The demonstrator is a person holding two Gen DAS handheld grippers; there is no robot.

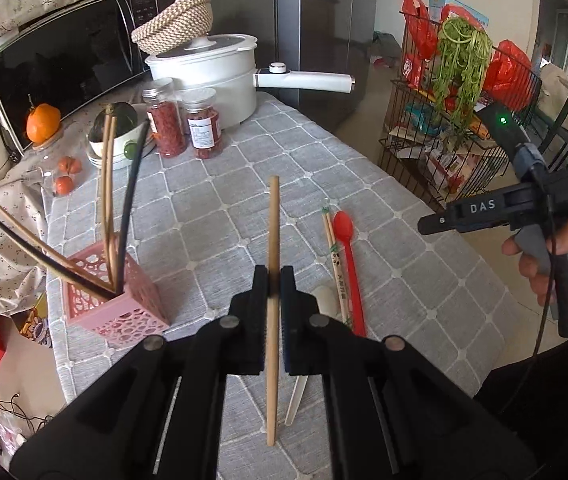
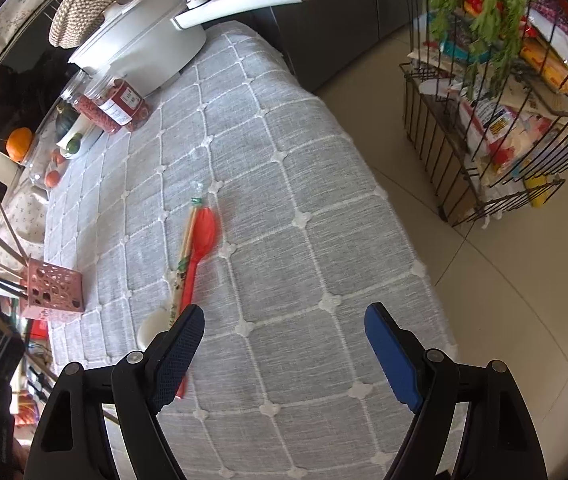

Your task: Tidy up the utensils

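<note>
My left gripper is shut on a wooden chopstick and holds it above the grey checked tablecloth. A pink perforated utensil holder with several chopsticks in it stands to the left; it also shows in the right wrist view. A red spoon, a wrapped chopstick pair and a white spoon lie to the right of my left gripper. My right gripper is open and empty above the cloth, right of the red spoon and the wrapped pair.
A white pot with a long handle, two jars, a bowl with a squash, oranges and a microwave stand at the table's far end. A wire rack with bags and greens stands on the floor to the right.
</note>
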